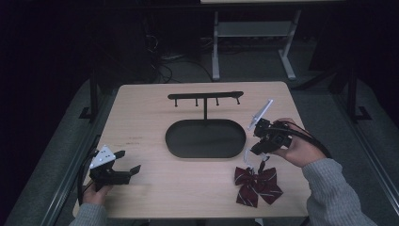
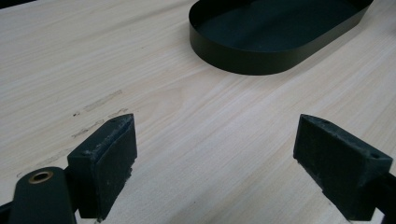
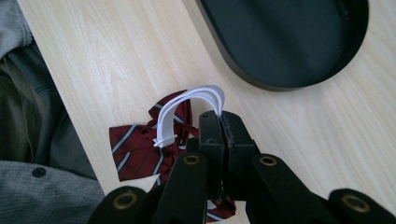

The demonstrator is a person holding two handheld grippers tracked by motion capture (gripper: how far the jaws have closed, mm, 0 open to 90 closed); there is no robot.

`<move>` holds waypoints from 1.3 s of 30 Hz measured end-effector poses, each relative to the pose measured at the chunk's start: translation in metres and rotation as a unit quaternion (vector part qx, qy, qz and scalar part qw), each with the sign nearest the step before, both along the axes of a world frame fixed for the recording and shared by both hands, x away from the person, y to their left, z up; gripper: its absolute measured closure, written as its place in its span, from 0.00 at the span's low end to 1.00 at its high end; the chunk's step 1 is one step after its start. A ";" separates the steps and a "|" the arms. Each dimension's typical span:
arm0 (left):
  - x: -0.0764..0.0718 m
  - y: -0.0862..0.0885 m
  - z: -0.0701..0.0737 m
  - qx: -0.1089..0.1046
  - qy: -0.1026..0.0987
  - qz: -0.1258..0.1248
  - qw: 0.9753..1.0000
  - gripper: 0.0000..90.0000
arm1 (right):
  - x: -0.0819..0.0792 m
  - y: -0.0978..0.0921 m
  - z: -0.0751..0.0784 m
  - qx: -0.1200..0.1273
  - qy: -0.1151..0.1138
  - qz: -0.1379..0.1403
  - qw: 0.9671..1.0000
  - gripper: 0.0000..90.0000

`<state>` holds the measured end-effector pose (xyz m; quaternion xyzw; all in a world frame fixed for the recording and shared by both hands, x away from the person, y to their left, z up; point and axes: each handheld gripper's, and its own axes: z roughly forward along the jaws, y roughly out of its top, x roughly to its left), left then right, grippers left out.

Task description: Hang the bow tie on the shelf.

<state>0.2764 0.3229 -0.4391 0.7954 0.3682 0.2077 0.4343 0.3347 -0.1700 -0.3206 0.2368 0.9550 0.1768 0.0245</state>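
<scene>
Pinching the bow tie's (image 1: 258,186) white elastic loop (image 3: 191,100) in my right tongs (image 3: 219,122) at the counter's (image 1: 141,117) five o'clock, I am lifting slowly toward the hook stand (image 1: 205,97) while my left tongs (image 2: 215,154) are idling apart.

The left gripper (image 2: 215,158) hangs low over the pale wooden desk (image 2: 187,107), its two black jaws spread wide apart with bare wood between them. Beyond them, toward the far edge, stands a black oval tray (image 2: 261,58), well apart from both jaws. Faint scuff marks (image 2: 100,100) show near one jaw.
</scene>
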 end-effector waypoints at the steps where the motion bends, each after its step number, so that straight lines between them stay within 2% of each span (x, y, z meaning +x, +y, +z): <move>1: 0.000 0.000 0.000 0.000 0.001 0.001 1.000 0.14 | 0.000 0.001 0.001 0.001 0.002 -0.001 1.000 0.97; 25: 0.001 0.002 0.000 -0.004 0.000 0.004 1.000 0.14 | 0.009 0.029 0.032 -0.002 -0.017 0.031 0.999 0.97; 39: 0.000 0.001 0.001 -0.005 -0.001 0.003 1.000 0.14 | 0.022 0.044 0.044 0.001 -0.012 0.040 0.999 0.97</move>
